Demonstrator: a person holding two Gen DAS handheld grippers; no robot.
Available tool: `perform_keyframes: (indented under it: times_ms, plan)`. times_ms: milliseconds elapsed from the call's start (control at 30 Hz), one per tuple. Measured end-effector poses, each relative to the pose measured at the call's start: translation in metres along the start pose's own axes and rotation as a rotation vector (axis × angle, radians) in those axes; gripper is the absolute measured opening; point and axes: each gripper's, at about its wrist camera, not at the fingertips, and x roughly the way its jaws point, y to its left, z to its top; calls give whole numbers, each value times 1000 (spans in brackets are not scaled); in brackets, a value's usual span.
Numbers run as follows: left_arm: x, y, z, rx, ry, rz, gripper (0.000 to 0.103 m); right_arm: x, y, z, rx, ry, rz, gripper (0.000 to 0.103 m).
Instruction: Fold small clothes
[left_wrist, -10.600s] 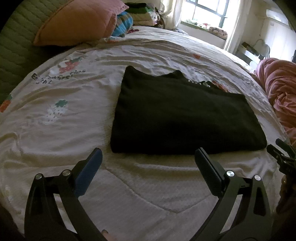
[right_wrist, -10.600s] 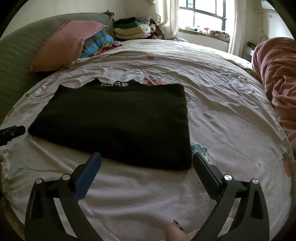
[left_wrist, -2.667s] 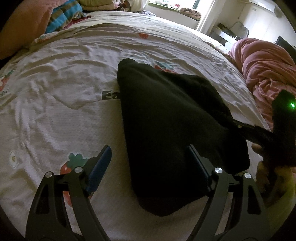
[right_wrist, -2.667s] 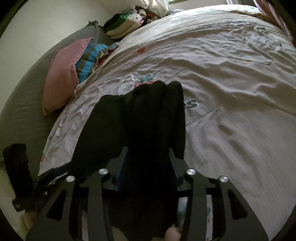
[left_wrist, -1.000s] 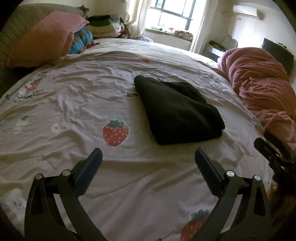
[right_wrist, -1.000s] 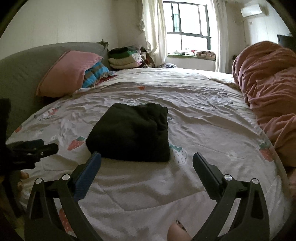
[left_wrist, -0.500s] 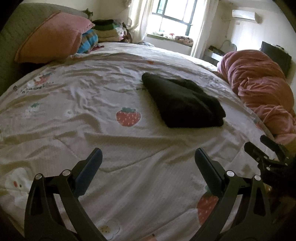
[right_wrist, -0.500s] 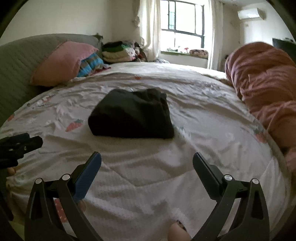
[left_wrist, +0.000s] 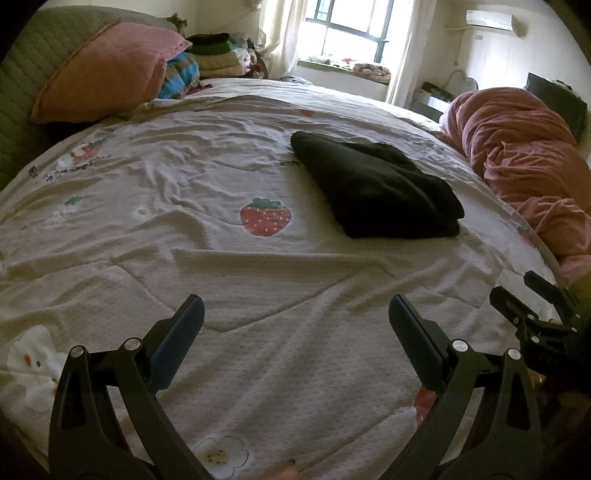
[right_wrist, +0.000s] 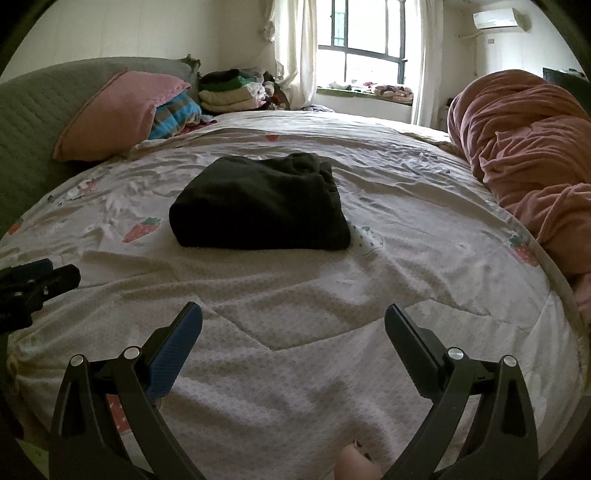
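the black garment (left_wrist: 376, 192) lay folded into a thick, compact bundle on the strawberry-print bedspread (left_wrist: 258, 288), near the middle of the bed and well apart from both tools. in the right wrist view the same bundle (right_wrist: 258, 206) showed its folded edge toward the camera, with looser layers bunched at its far right corner. the left gripper (left_wrist: 295, 325) hung over the near part of the bedspread with its jaws spread wide and nothing between them. the right gripper (right_wrist: 293, 325) did likewise, jaws wide and empty above the wrinkled cloth. a fingertip (right_wrist: 354, 465) showed at the bottom edge of the right wrist view. a pink pillow (left_wrist: 107, 70) leaned on the grey quilted headboard (right_wrist: 33, 122), with a stack of folded clothes (right_wrist: 232, 92) beyond it near the window (right_wrist: 365, 55). a rumpled pink blanket (left_wrist: 524, 162) was heaped along the right side of the bed.
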Motion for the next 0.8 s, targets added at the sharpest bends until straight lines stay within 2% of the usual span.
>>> perform_keyframes:
  times_ms: [233, 800]
  plan:
    - [-1, 2, 0, -4, 2, 27, 94, 0, 0, -1, 3, 4, 1, 98]
    - [-3, 4, 0, -7, -1, 39, 94, -1, 1, -1, 0, 6, 1, 98]
